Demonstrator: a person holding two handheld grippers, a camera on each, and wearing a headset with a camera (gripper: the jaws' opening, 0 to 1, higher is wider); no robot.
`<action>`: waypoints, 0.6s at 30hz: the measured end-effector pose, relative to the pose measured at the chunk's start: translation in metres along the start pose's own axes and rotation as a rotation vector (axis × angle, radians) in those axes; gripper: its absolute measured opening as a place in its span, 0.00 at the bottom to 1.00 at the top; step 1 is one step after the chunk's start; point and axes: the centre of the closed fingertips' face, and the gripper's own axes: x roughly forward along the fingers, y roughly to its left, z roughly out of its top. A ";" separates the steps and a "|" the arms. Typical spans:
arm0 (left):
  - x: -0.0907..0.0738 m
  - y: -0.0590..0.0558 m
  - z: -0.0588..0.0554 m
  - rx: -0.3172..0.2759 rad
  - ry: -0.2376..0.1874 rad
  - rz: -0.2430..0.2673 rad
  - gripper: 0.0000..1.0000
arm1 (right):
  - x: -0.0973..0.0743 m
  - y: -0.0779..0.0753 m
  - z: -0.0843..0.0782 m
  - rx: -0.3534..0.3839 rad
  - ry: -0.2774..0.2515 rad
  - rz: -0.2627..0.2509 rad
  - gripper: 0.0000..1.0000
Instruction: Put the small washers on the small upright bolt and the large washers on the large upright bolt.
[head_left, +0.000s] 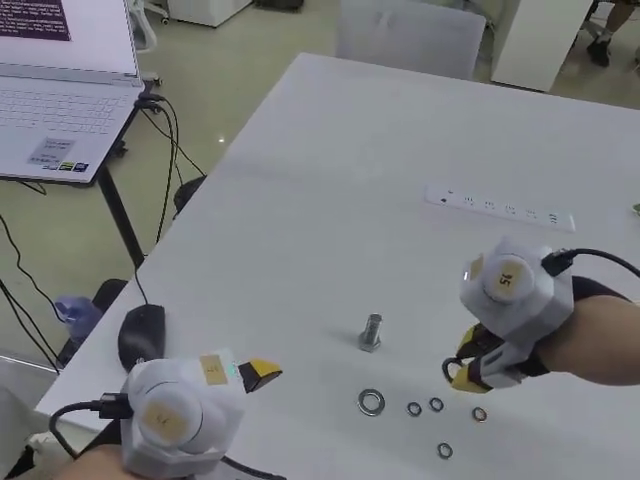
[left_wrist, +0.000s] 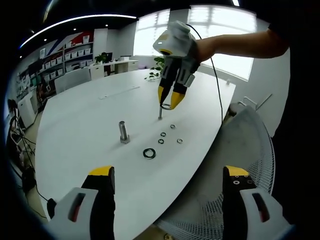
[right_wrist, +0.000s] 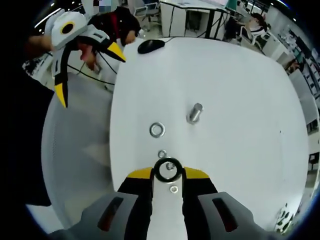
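Washer (right_wrist: 167, 159) pinched in right hand-held gripper (right_wrist: 167, 174), tips down — over table (head_left: 350, 200)

The table (head_left: 330, 180) is white, smooth and matt. The large bolt (head_left: 370, 332) and large washer (head_left: 371, 402) are silvery metal with a dull sheen. The dark washer (right_wrist: 167, 169) held by the right gripper (head_left: 462, 368) is perhaps blackened metal. That gripper's shell is pale matt plastic.

Left and right of the large bolt (head_left: 370, 332), your left gripper (left_wrist: 168, 172) and right gripper (head_left: 462, 368) are pale grey faceted shells with yellow-tipped black jaws, black cables and round tan stickers; the right's reads 15.
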 end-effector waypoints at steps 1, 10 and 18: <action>0.000 0.000 0.001 -0.002 -0.005 0.002 0.89 | -0.001 -0.003 0.003 0.001 -0.010 -0.010 0.21; 0.000 0.010 0.005 0.005 -0.042 0.044 0.98 | -0.005 -0.020 0.028 0.005 -0.027 -0.010 0.21; 0.001 0.011 -0.001 -0.002 -0.029 0.042 0.98 | 0.002 -0.028 0.043 -0.004 -0.022 -0.017 0.21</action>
